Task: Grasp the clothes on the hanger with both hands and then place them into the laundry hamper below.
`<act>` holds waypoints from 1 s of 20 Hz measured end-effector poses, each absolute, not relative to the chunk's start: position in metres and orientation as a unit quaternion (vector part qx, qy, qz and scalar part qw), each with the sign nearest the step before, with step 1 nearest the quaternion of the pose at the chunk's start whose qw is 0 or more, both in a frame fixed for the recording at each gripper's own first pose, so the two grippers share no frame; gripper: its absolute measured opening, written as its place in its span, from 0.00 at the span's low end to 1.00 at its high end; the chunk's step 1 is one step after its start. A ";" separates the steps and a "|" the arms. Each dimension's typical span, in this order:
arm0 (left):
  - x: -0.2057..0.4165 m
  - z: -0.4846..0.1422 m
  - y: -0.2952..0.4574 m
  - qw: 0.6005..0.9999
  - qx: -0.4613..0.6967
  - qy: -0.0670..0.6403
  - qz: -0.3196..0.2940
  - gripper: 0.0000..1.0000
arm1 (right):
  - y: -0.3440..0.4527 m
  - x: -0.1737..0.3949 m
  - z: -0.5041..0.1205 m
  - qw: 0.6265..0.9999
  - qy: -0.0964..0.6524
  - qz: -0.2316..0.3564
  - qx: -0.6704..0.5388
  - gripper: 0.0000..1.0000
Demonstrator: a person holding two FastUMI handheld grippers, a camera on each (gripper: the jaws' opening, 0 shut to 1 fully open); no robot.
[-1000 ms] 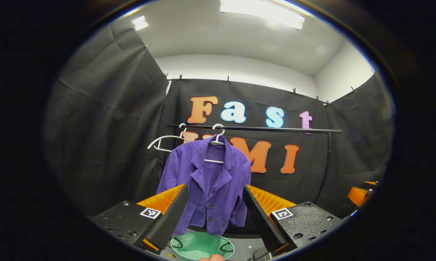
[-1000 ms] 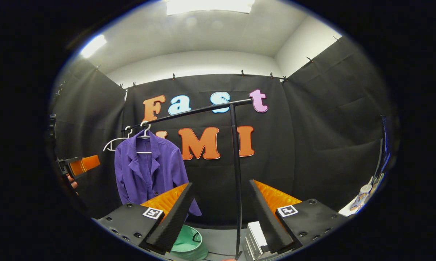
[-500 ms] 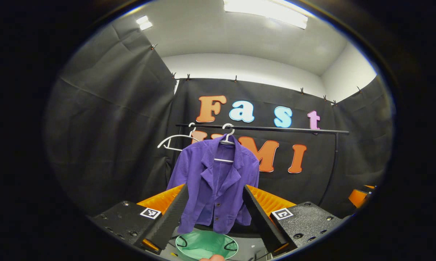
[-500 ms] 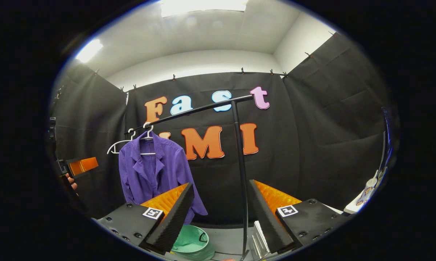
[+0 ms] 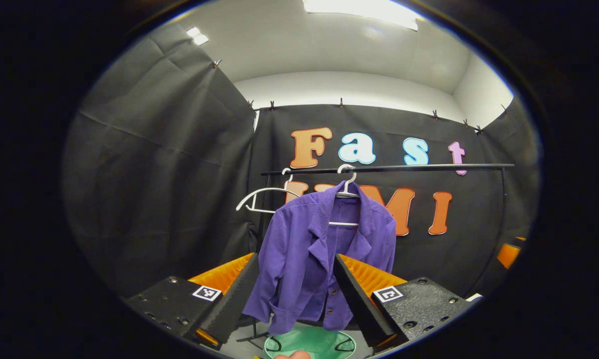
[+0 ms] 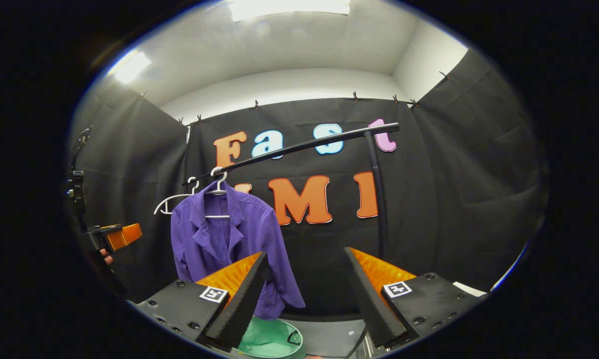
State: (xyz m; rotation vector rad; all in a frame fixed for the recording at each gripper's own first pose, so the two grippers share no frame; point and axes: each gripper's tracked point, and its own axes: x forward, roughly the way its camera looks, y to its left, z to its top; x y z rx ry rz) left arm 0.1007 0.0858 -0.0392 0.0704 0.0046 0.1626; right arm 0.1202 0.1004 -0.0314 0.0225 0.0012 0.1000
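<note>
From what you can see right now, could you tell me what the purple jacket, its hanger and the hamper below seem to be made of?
Purple jacket: soft woven cloth, matte; fine ribbing on collar and shoulders, limp folds.
Hanger: looks like glossy white plastic or coated wire; thin, smooth, rigid.
Hamper: likely thin mint-green fabric with dark loop handles; slight sheen, too little visible to be sure.
</note>
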 end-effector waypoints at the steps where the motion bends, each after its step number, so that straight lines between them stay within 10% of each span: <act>1: 0.118 -0.047 0.091 0.997 0.031 0.006 0.074 0.93 | 0.118 0.137 -0.036 0.999 0.003 0.049 0.007 0.89; 20: 0.235 -0.111 0.163 0.996 0.024 0.036 0.082 0.93 | 0.351 0.387 -0.186 0.989 0.079 0.124 -0.009 0.98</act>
